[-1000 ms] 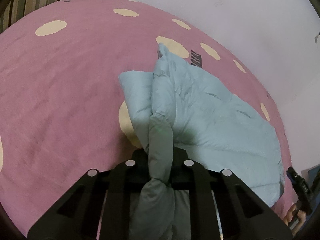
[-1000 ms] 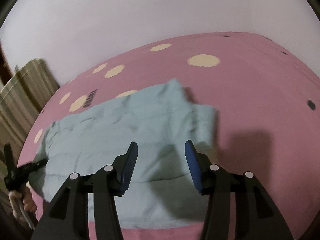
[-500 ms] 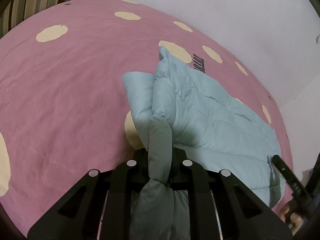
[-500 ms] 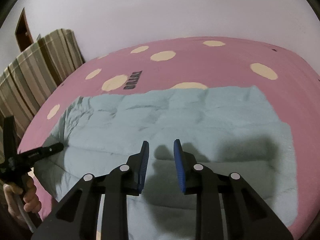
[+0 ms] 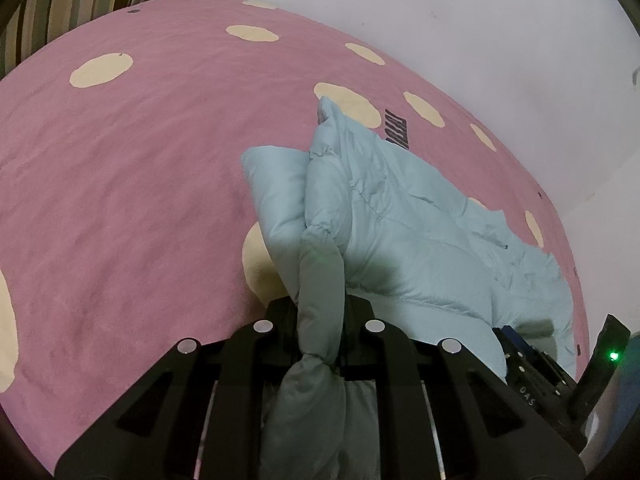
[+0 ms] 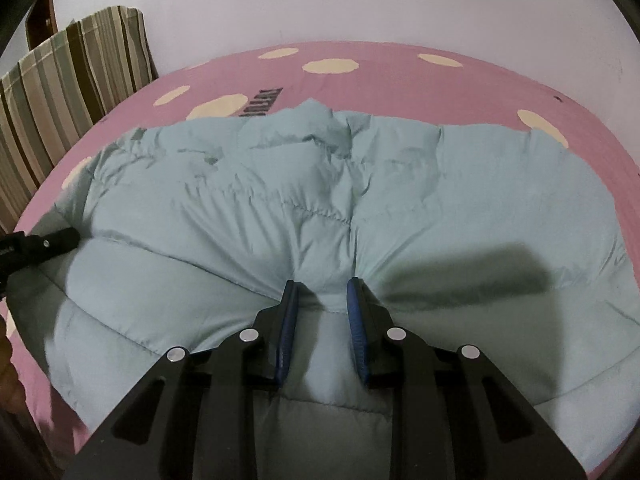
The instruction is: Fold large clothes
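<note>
While your left gripper (image 5: 322,312) pinches a bunched fold of the pale blue puffer jacket (image 5: 404,224), the rest of the garment lies spread on the pink spotted bedcover (image 5: 120,184). To the right, your right gripper (image 6: 322,304) presses into the jacket's quilted middle, its blue pads (image 6: 289,316) narrowed around a puff of fabric, gripping it.

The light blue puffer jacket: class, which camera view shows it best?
The right wrist view: the light blue puffer jacket lies spread across the frame. The left wrist view shows it foreshortened from one end, with a bunched part clamped in the left claw.
</note>
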A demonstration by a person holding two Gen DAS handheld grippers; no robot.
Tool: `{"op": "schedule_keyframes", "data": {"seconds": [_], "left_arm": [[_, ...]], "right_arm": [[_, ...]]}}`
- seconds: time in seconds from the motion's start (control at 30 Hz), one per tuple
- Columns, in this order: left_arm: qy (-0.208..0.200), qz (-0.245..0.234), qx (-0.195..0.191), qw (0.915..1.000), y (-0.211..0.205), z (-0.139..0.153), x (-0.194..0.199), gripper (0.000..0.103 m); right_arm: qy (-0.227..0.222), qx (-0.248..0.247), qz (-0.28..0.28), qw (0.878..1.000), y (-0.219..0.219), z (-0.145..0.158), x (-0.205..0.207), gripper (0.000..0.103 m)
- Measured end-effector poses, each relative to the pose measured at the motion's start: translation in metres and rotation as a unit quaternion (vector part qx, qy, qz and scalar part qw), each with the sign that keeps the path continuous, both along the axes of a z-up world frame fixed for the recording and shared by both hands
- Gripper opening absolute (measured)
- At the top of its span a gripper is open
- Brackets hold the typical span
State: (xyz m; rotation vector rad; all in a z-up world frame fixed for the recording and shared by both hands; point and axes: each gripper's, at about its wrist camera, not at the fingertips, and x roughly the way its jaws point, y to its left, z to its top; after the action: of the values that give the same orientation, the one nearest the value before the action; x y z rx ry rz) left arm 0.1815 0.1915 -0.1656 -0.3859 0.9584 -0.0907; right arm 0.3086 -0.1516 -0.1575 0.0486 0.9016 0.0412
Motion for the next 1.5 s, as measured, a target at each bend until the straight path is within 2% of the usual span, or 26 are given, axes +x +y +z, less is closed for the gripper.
{"op": "schedule_keyframes", "data": {"seconds": [0.43, 0.6, 1.1, 1.27, 1.5], "left_arm": [[-0.016, -0.003, 0.032, 0.9994, -0.013, 0.011, -0.003, 0.012], [-0.01, 0.001, 0.025, 0.9996, -0.011, 0.007, -0.003, 0.012], [-0.029, -0.002, 0.034, 0.999, -0.015, 0.024, -0.01, 0.012], [-0.046, -0.008, 0.036, 0.9983, -0.025, 0.043, -0.013, 0.011], [-0.094, -0.043, 0.046, 0.9935, -0.064, 0.088, -0.025, 0.011]], "right_arm": [[0.004, -0.003, -0.005, 1.0, 0.004, -0.005, 0.002, 0.025], [0.003, -0.004, -0.005, 1.0, 0.004, -0.005, 0.002, 0.025], [0.0, -0.009, -0.007, 1.0, 0.006, -0.005, 0.001, 0.025], [-0.001, -0.011, -0.007, 1.0, 0.006, -0.005, 0.001, 0.025], [-0.004, -0.011, -0.003, 1.0, 0.006, -0.003, 0.0, 0.025]]}}
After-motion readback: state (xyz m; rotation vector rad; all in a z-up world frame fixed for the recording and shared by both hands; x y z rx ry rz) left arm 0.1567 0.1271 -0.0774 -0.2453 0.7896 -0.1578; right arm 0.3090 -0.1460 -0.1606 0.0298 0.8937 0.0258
